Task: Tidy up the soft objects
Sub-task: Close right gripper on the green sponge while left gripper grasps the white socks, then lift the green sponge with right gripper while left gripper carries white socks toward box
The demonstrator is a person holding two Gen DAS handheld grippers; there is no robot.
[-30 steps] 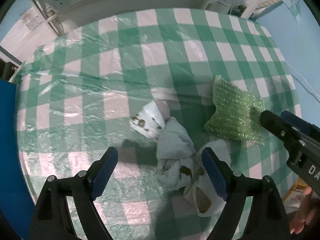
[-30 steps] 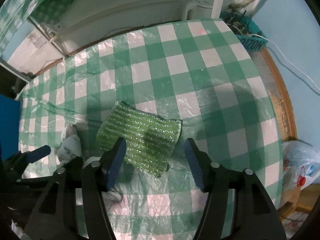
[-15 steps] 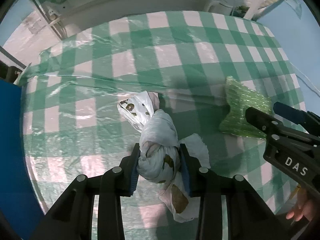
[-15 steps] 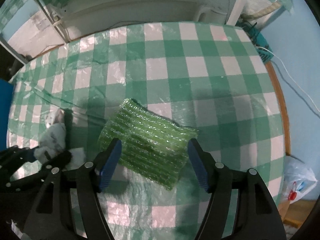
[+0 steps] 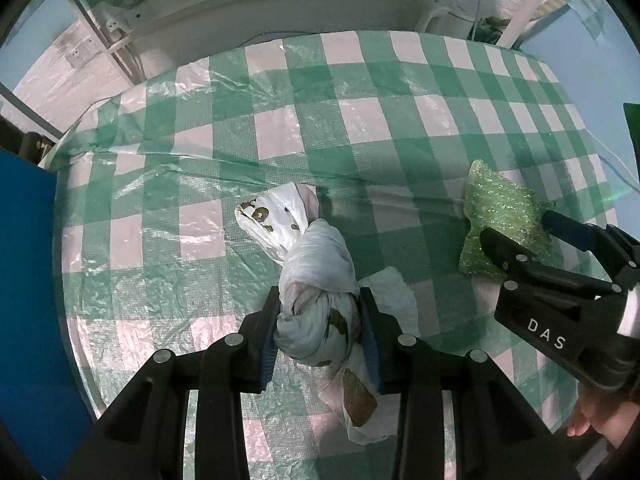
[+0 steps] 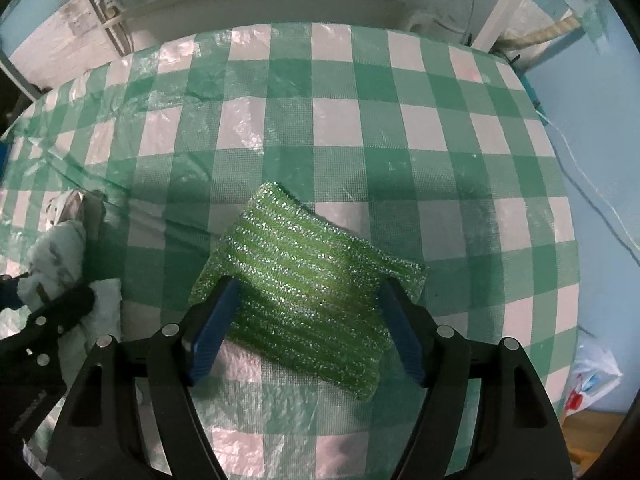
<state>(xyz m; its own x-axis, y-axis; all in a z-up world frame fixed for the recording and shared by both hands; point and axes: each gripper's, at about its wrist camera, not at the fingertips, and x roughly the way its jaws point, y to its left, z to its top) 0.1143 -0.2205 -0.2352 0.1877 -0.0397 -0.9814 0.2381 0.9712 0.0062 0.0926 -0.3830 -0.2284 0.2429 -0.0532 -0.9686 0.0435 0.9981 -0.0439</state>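
A knotted white plastic bag [image 5: 316, 280] with brown prints lies on the green-and-white checked tablecloth [image 5: 360, 120]. My left gripper [image 5: 320, 304] is shut on the bag's knot. A glittery green scrub pad [image 6: 304, 292] lies to the right on the cloth; it also shows in the left wrist view [image 5: 500, 228]. My right gripper [image 6: 308, 296] is open and straddles the pad, one finger at each side. The bag shows at the left edge of the right wrist view [image 6: 60, 252].
A blue panel [image 5: 24, 280] stands at the table's left edge. A white wall with sockets [image 5: 116, 28] runs behind the table. A plastic bag [image 6: 592, 380] lies on the floor at the right. A cable [image 6: 592, 200] hangs along the right edge.
My left gripper has closed on the white bag's knot and the bag has shifted forward. My right gripper has moved forward so that its fingers straddle the green pad.
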